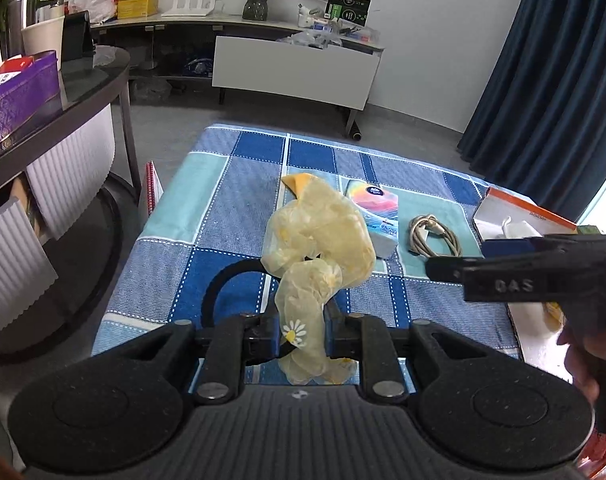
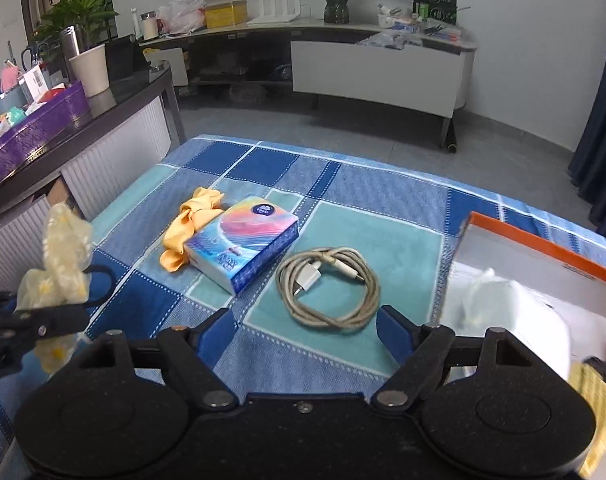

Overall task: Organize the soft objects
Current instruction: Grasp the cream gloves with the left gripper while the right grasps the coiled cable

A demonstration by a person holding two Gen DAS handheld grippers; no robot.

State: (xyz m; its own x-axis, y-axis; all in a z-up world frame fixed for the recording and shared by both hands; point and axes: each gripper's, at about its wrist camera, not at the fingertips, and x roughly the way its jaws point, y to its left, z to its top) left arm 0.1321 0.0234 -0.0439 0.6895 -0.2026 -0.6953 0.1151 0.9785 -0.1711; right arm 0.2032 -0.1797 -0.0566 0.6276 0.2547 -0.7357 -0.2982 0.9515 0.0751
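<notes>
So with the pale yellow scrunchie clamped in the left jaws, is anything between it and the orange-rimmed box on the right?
Yes. The right gripper reaches in from the right, jaws open and empty, across the line from the pale yellow scrunchie to the orange-rimmed box. The tissue pack and coiled cable lie flat below that path.

left gripper (image 1: 303, 334) clamped shut, angled down; right gripper (image 2: 303, 330) jaws wide, nothing between, angled down.

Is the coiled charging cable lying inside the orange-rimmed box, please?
No, the coiled charging cable lies on the checked cloth, beside the box.
</notes>
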